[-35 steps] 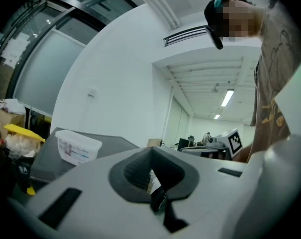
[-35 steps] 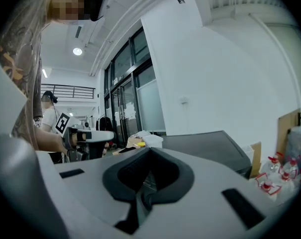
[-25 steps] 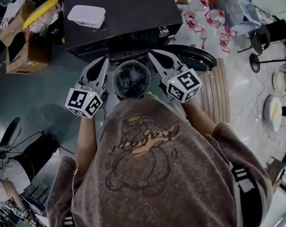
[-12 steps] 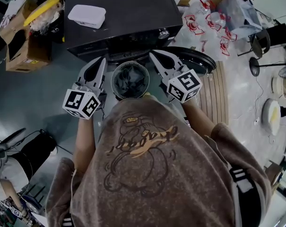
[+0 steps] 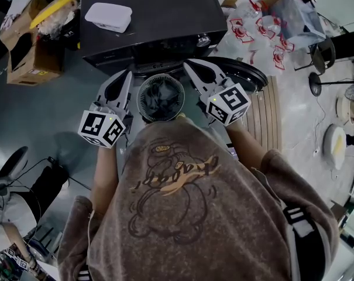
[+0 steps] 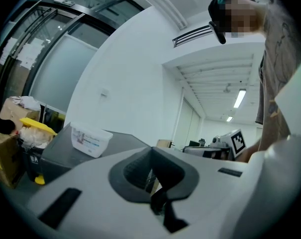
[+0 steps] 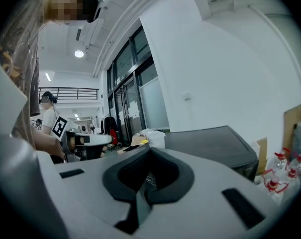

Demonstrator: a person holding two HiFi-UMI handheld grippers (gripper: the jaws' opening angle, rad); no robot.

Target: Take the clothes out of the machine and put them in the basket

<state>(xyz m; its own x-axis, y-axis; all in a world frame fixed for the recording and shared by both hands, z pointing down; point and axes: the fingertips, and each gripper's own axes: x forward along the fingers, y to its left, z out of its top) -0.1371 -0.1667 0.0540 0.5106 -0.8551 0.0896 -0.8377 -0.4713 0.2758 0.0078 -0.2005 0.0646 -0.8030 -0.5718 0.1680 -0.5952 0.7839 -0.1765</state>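
The left tool and right tool, both clenched empty, flank the machine's drum; bare floor lies left. Nothing has moved.

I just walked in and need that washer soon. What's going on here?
A person stands at the machine with a gripper in each hand. The left gripper and right gripper are both shut and empty, one on either side of the drum. The door is open, and dark clothes lie in the drum. Neither gripper touches them. No basket shows in these views.
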